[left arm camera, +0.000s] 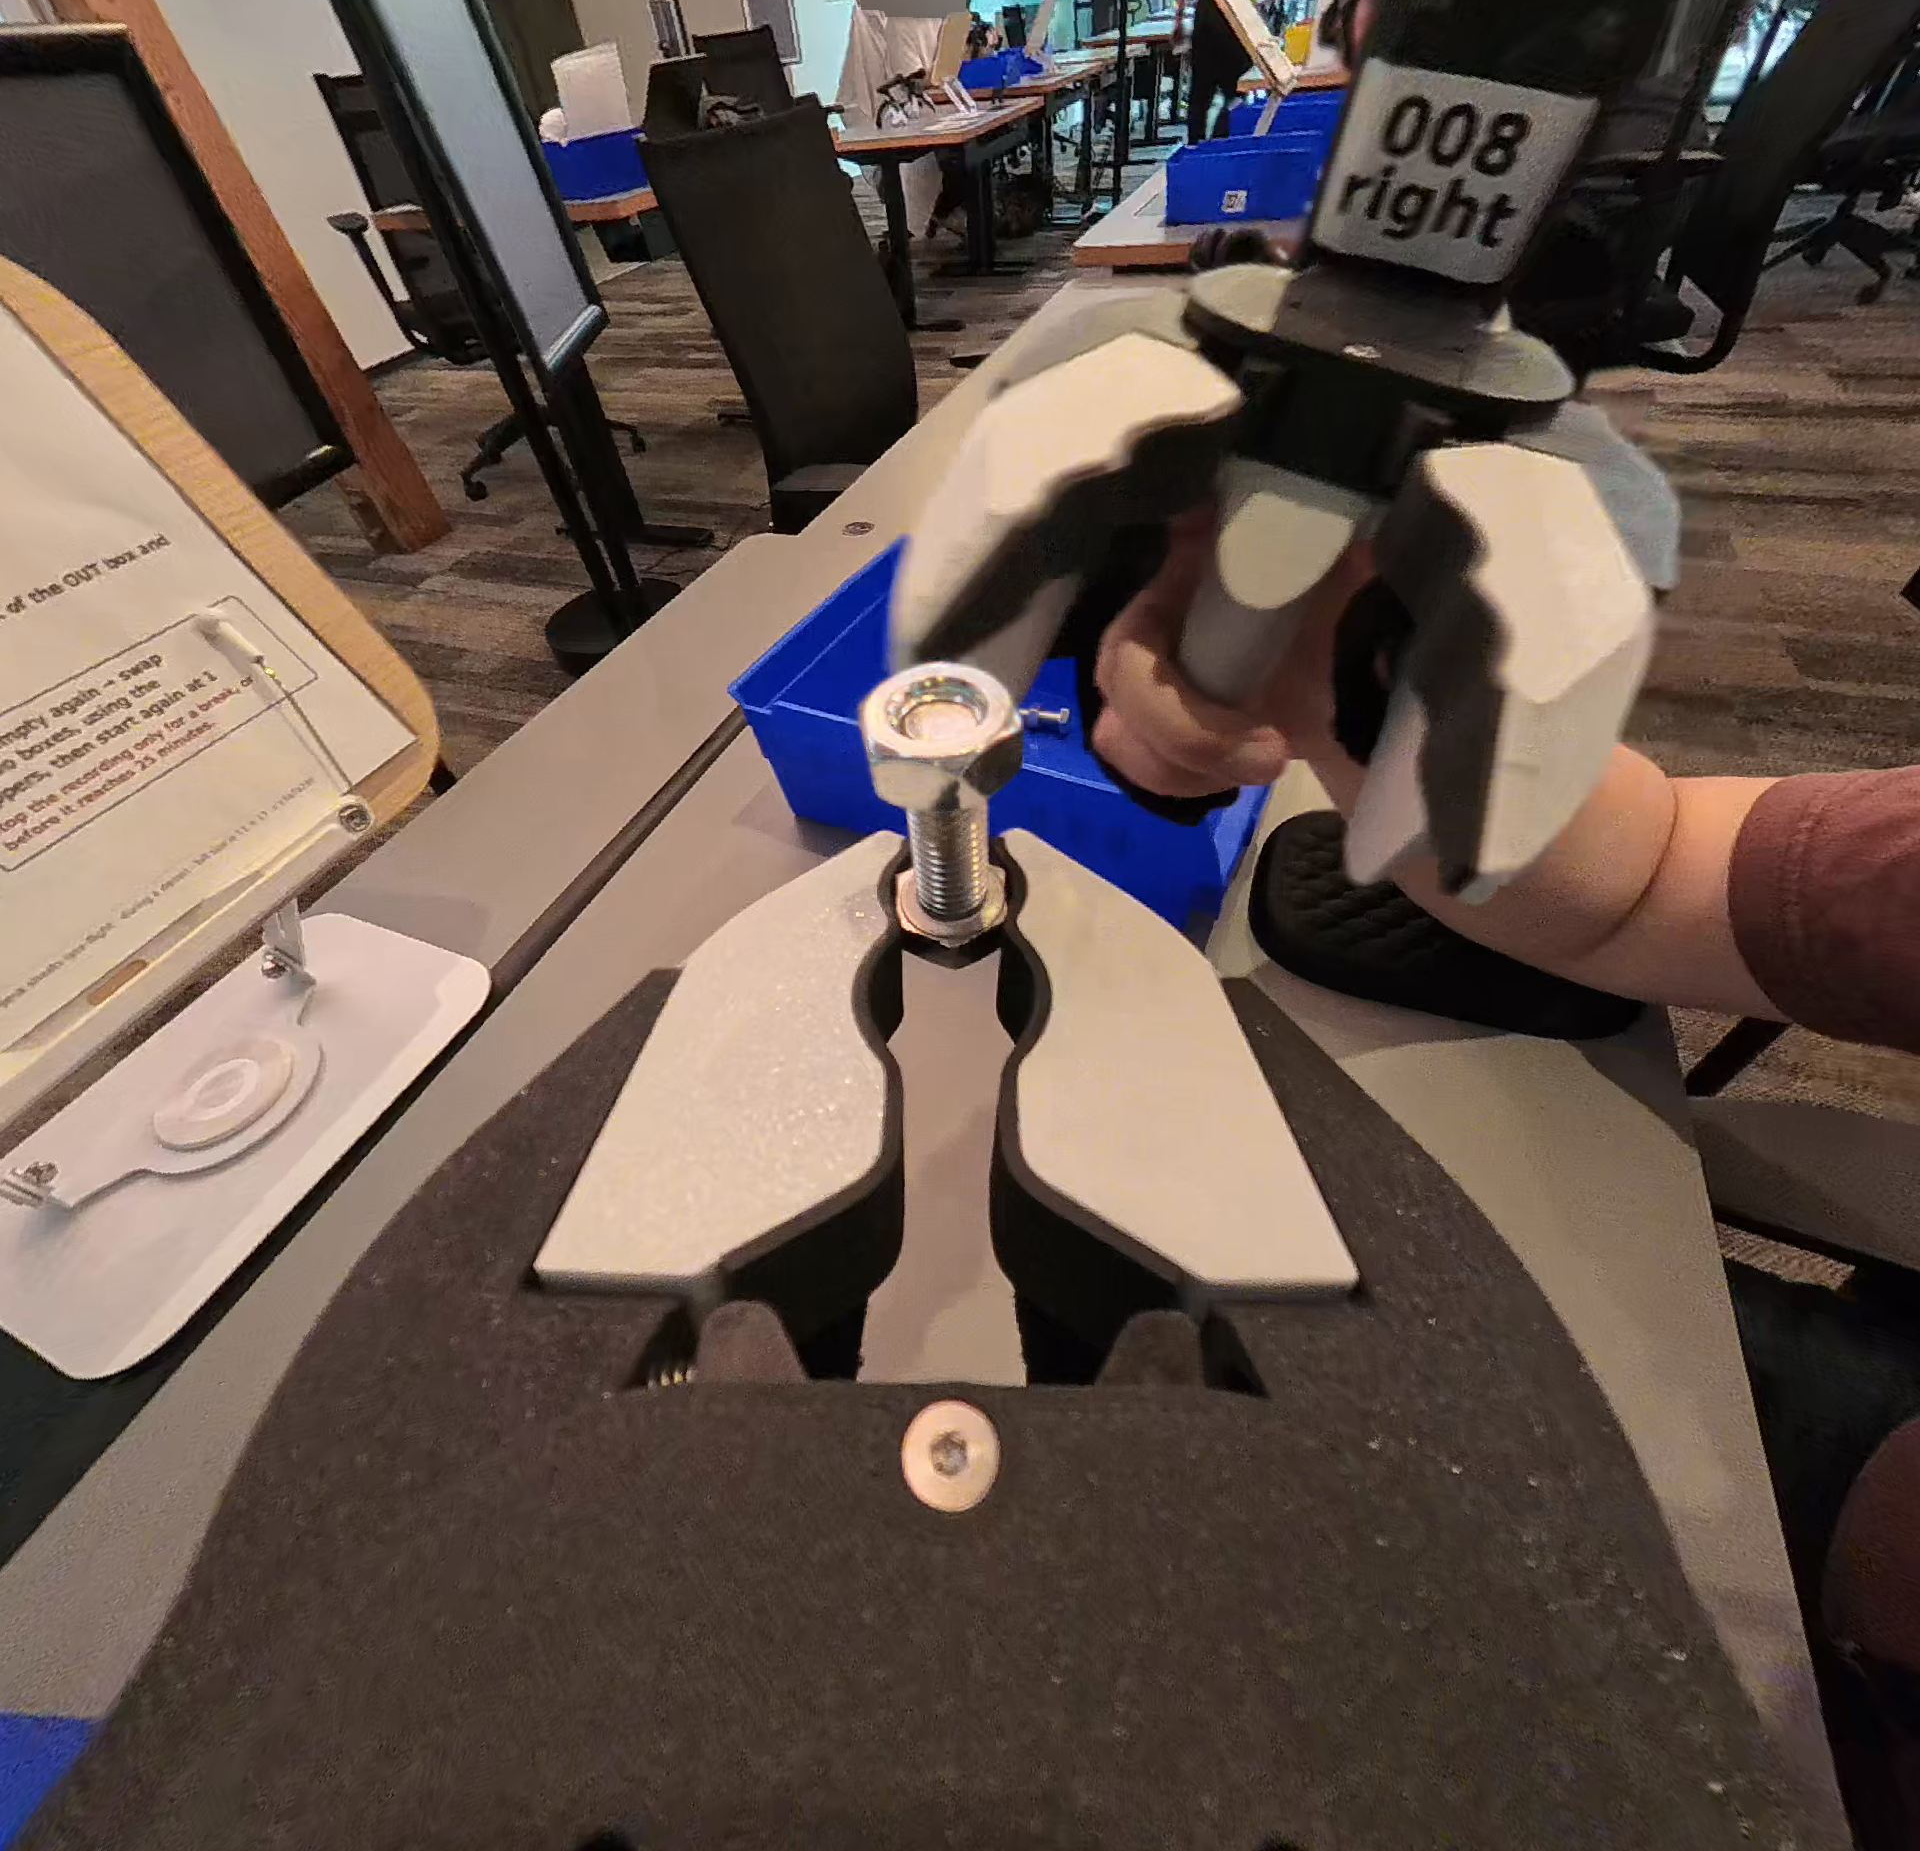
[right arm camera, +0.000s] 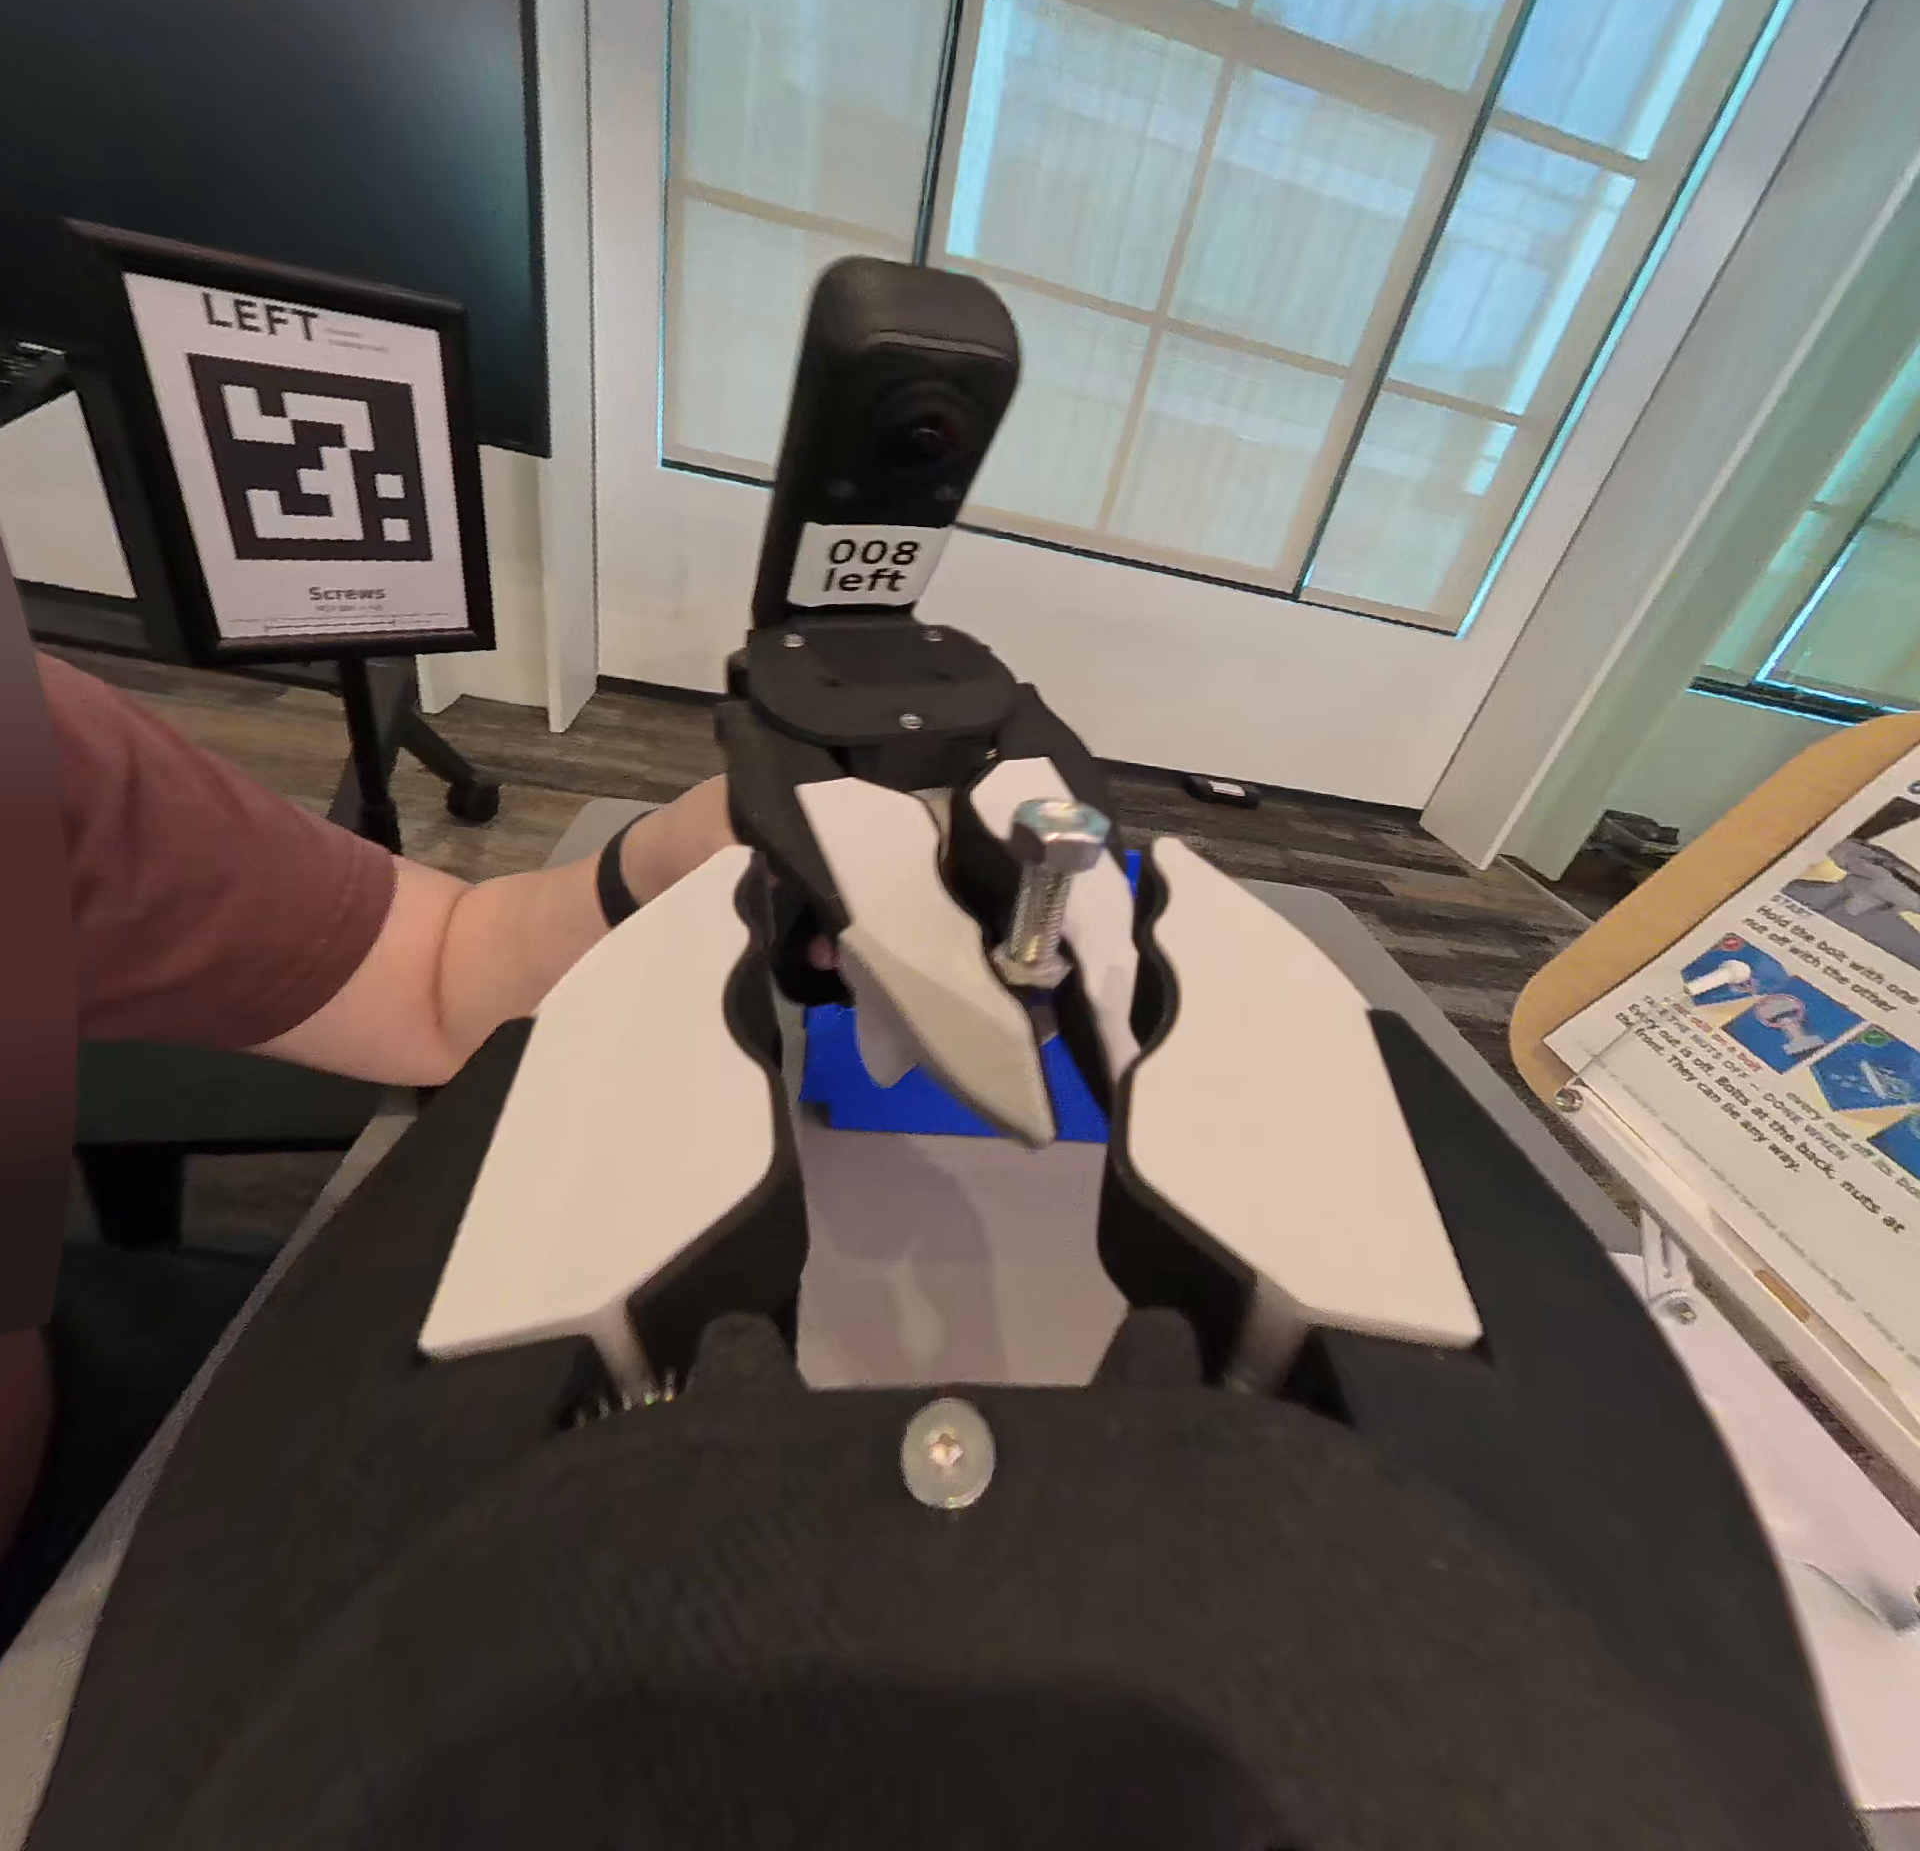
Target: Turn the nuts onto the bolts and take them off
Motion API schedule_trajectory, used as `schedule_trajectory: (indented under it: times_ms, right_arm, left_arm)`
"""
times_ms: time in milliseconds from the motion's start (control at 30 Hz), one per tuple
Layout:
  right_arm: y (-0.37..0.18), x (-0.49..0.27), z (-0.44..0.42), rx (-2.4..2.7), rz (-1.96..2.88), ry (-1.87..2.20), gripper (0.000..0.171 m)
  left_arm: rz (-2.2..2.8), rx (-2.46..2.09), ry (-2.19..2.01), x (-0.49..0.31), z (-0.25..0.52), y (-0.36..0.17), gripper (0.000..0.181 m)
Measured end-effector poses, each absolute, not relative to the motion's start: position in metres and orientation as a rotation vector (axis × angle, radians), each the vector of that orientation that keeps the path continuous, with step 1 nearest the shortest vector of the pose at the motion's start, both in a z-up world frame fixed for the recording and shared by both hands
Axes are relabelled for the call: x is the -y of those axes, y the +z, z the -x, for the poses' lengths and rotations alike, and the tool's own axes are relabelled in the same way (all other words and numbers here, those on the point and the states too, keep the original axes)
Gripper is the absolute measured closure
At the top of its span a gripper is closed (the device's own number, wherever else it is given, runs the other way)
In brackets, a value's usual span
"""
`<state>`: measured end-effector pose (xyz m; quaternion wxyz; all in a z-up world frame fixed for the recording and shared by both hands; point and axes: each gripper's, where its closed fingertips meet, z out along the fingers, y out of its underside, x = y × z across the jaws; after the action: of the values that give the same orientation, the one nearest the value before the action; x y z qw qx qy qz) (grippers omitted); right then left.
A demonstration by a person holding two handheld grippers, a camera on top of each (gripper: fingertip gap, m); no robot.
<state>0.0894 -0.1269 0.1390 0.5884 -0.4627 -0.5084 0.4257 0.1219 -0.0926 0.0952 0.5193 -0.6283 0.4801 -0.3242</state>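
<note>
A steel bolt [left arm camera: 943, 845] stands upright, its hex head [left arm camera: 940, 736] on top. A nut [left arm camera: 951, 918] sits low on its thread. My left gripper [left arm camera: 951, 866] is shut on the nut and holds the bolt over the grey table. My right gripper [left arm camera: 1153, 752] hangs open and empty just right of and above the bolt head, not touching it. In the right wrist view my right gripper [right arm camera: 945, 866] is wide open. The left gripper [right arm camera: 1065, 1095] sits between its fingers with the bolt [right arm camera: 1039, 897] and the nut [right arm camera: 1023, 960].
A blue bin [left arm camera: 831, 752] stands on the grey table [left arm camera: 623, 866] behind the bolt, and it also shows below the left gripper [right arm camera: 831, 1074]. An instruction sheet on a wooden board [left arm camera: 156, 658] stands to the left. A marker sign on a stand [right arm camera: 312, 451] stands beyond the table. Spacing between my two grippers at the tips: around 6 centimeters.
</note>
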Motion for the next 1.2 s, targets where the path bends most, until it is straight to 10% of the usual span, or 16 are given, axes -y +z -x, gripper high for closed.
schedule_trajectory:
  times_ms: [200,300,467,667,733,1067,1200]
  right_arm:
    - [0.134,0.133,-0.082,1.221,1.075,1.000,0.100]
    - [0.139,0.139,-0.094,1.258,1.055,0.994,0.126]
    - [0.145,0.126,-0.094,1.154,1.077,0.983,0.097]
    - [0.130,0.135,-0.081,1.257,1.086,0.933,0.092]
    - [0.132,0.142,-0.089,1.304,1.068,0.934,0.121]
    - [0.128,0.131,-0.077,1.238,1.087,0.902,0.092]
    - [0.139,0.142,-0.093,1.267,1.074,0.973,0.124]
  left_arm:
    - [1.490,-1.202,-0.679,0.096,-0.130,0.089,0.169]
    - [1.529,-1.108,-0.688,0.081,-0.114,0.096,0.169]
    - [1.484,-1.174,-0.776,0.098,-0.123,0.099,0.169]
    - [1.492,-1.188,-0.679,0.094,-0.127,0.091,0.169]
    - [1.521,-1.121,-0.702,0.084,-0.116,0.096,0.169]
    - [1.496,-1.206,-0.685,0.094,-0.131,0.086,0.169]
    - [1.533,-1.068,-0.747,0.073,-0.110,0.097,0.169]
